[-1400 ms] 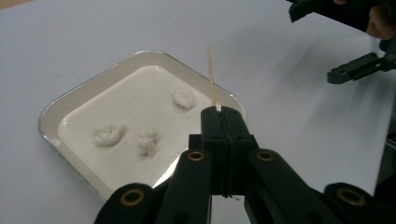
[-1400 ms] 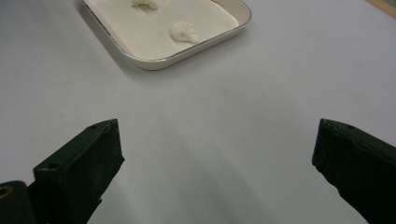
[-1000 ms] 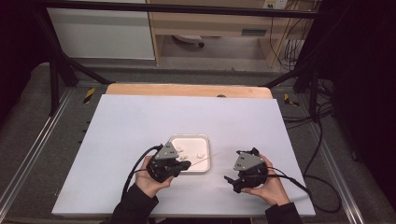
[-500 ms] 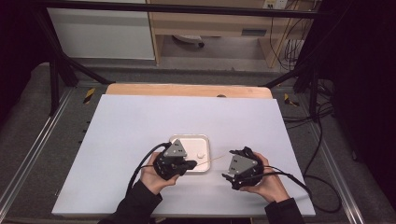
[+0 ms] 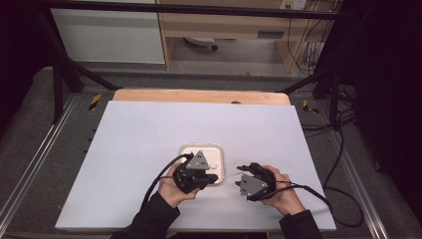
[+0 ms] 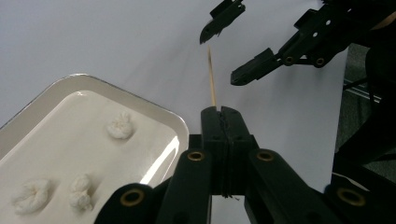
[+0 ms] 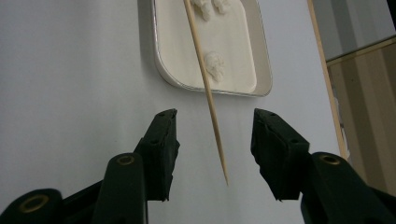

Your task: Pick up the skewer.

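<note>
Dark floor and black frame rails surround the table [image 5: 149, 129], whose smooth, pale matte sheet covers all but a wooden strip [image 5: 199, 95] along the far edge. On it, near the front middle, we see a rounded-corner rectangular tray [image 6: 60, 86], glossy white with a raised rim, holding three small, lumpy white dough-like pieces [image 6: 119, 126].

Our left gripper [image 5: 206, 178] sits at the tray's near right corner, its black jaws pressed together on one end of a thin, straight wooden skewer [image 6: 211, 79]. The skewer reaches level across the gap to our right gripper [image 5: 243, 172], just beside on the bare sheet.

In the right gripper view the skewer's [image 7: 205, 84] tapered, pointed end lies between the jaws, which have just been closing; they stand partly apart, and the ribbed pads [image 7: 164, 140] are clear of the wood on both sides.
</note>
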A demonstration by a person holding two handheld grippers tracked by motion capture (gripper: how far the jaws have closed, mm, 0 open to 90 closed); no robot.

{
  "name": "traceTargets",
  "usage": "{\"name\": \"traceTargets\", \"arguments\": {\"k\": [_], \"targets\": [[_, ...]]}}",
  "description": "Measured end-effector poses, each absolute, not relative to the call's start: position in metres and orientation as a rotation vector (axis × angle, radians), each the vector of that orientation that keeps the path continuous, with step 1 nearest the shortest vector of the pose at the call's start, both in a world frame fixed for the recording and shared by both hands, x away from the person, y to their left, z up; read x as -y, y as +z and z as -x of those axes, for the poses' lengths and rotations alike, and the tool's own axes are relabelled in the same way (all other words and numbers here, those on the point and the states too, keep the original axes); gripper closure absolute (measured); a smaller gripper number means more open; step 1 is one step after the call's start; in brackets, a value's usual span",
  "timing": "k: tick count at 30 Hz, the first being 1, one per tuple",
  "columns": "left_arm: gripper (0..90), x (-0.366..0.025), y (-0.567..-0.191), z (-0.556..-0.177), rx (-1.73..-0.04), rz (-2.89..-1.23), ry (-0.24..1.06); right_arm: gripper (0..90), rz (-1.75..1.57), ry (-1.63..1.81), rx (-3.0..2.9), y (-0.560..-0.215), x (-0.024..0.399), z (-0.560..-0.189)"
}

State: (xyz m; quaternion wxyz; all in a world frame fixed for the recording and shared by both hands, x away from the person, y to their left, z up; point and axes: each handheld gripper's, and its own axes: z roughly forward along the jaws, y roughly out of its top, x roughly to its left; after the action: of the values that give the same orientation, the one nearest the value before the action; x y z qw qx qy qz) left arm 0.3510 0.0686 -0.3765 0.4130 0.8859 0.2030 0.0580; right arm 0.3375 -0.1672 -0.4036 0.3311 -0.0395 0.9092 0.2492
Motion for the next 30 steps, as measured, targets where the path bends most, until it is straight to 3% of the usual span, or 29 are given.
{"name": "traceTargets", "arguments": {"k": [23, 30], "targets": [[89.1, -0.0672, -0.3769, -0.3491, -0.485, -2.233, 0.138, 86.7, 0.263, 0.597, -2.381, -0.4122, 0.1634, -0.3444], [88.9, -0.0668, -0.3782, -0.3512, -0.490, -2.253, 0.115, 88.6, 0.308, 0.570, -2.368, -0.4130, 0.1632, -0.3423]]}}
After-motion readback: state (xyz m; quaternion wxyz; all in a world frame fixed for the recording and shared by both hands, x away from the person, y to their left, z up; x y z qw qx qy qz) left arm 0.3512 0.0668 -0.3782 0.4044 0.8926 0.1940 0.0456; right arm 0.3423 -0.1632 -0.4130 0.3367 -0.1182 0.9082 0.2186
